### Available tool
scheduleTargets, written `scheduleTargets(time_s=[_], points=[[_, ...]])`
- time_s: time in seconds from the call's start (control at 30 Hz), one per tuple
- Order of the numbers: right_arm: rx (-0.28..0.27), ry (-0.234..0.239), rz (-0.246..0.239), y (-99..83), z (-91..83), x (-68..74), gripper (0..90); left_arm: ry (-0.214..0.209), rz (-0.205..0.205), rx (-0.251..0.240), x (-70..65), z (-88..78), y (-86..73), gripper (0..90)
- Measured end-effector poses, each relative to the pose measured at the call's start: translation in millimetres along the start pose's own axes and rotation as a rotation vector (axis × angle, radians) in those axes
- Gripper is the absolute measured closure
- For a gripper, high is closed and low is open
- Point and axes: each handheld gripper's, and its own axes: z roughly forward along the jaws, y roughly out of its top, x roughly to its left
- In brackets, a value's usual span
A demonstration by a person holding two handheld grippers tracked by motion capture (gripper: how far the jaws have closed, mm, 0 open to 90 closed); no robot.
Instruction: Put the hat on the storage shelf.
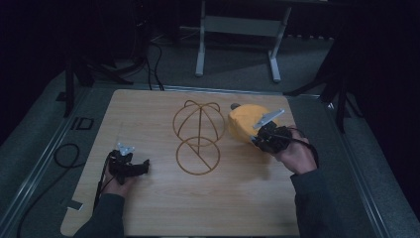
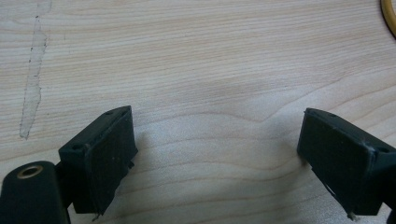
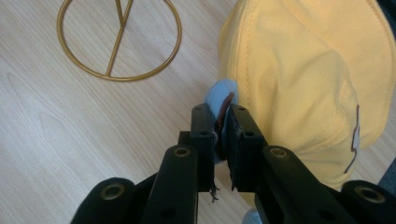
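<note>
A yellow cap hangs lifted at the right of the wooden table, just right of a gold wire hat stand. My right gripper is shut on the cap's edge. In the right gripper view the jaws pinch the light-blue, brown-trimmed rim of the cap at the gripper. The stand's round base lies on the wood to the upper left. My left gripper rests low on the table at the left. In its own view the left gripper is open over bare wood.
The table's metal frame runs along its left side, with a loose black cable on the grey floor. A grey table base stands behind. A sliver of the gold stand ring shows at the top right of the left gripper view.
</note>
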Motion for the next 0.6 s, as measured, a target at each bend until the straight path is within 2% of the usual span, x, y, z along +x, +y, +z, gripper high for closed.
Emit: scheduleTargets(time_s=[0.6], points=[[0.056,-0.014,-0.065,9.1,-12.9,-6.1,82.0,0.000,-0.002,-0.001,-0.1,0.1,0.0,11.5]])
